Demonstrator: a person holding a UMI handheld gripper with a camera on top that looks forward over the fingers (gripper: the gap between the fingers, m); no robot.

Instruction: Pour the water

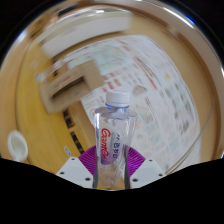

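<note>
The jaws are clenched on a clear plastic water bottle (113,140), which stands upright between the two fingers; one pink pad (84,155) presses its left side and the other its right. The gripper (112,160) carries the bottle tilted relative to the room, so the scene behind appears slanted. The bottle has a white cap (118,98) screwed on and a label (111,143) in red and blue with white lettering. Behind it lies a wooden surface (30,85). On that surface sit a white box (105,58) with an open compartment and a printed sheet (165,95) beyond the bottle.
</note>
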